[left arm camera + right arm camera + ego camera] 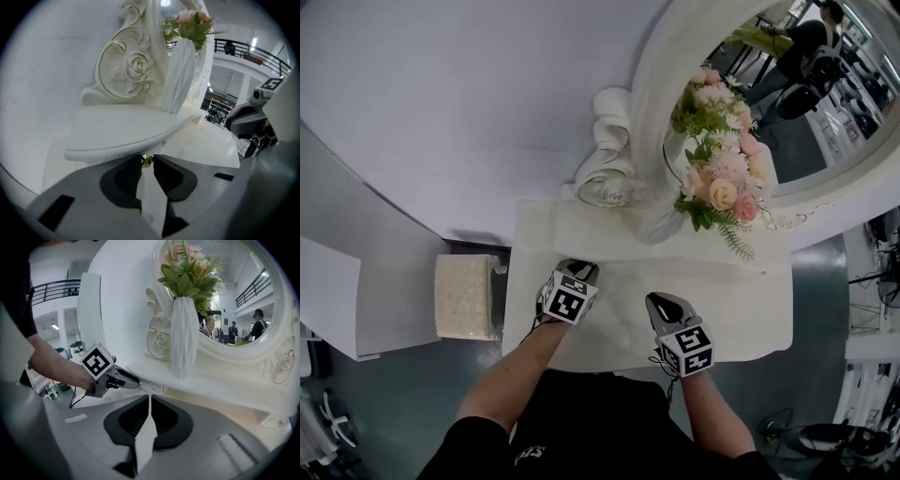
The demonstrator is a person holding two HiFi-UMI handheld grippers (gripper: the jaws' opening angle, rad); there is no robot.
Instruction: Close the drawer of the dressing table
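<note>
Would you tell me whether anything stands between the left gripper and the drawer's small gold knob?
Nothing visible does. The small gold knob sits at the tips of the left gripper, spanning the gap between its jaws, just under the white shelf edge.

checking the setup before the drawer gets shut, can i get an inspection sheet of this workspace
surface: white dressing table top, bare at the front
job's things: gold drawer knob; whether the drawer is fully shut cannot be told
clutter: ribbed white vase of flowers before the mirror
grippers: left gripper jaws either side of the knob, grip not certain; right gripper jaws nearly together, empty
cables: thin black cable hanging from left gripper
surroundings: oval mirror, cream padded stool left of the table, grey floor
</note>
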